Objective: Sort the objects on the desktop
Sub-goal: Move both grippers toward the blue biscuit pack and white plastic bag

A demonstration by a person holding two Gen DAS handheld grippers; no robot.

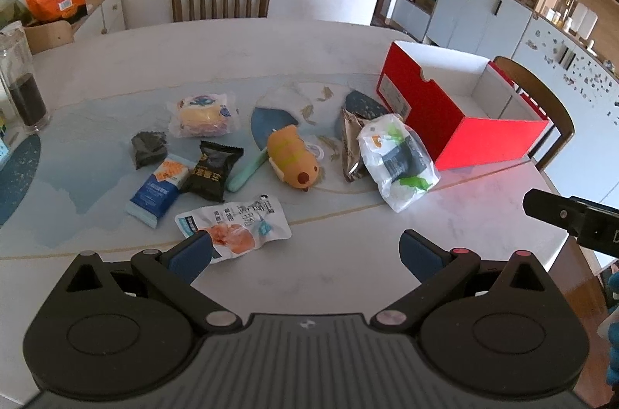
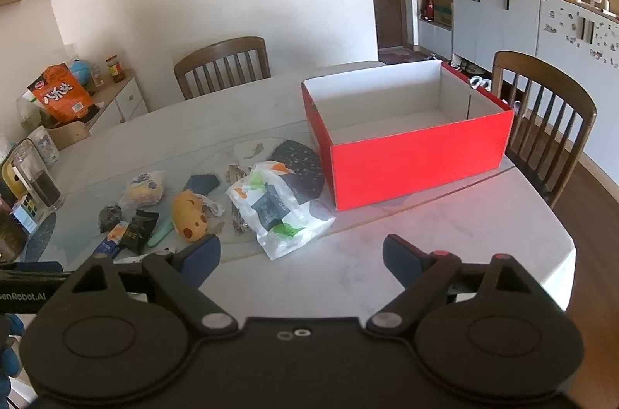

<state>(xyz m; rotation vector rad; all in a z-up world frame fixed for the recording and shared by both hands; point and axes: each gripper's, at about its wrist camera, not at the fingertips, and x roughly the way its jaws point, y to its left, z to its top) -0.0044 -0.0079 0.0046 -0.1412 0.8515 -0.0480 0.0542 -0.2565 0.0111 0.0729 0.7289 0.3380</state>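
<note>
Both grippers spread wide and empty above the table.
The left gripper [image 1: 305, 250] hovers with one fingertip hiding a corner of the white snack pouch [image 1: 236, 221]; the right gripper [image 2: 301, 250] holds nothing. The orange toy [image 1: 296, 157] lies lengthwise, face toward the camera, beside the open red box [image 2: 410, 138]. Wrapper print is unreadable.

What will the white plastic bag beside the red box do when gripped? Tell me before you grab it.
The white plastic bag looks thin and crumpled, so it will probably sag and fold. A dark item shows inside and may swing. The glossy film could slip between pads.
</note>
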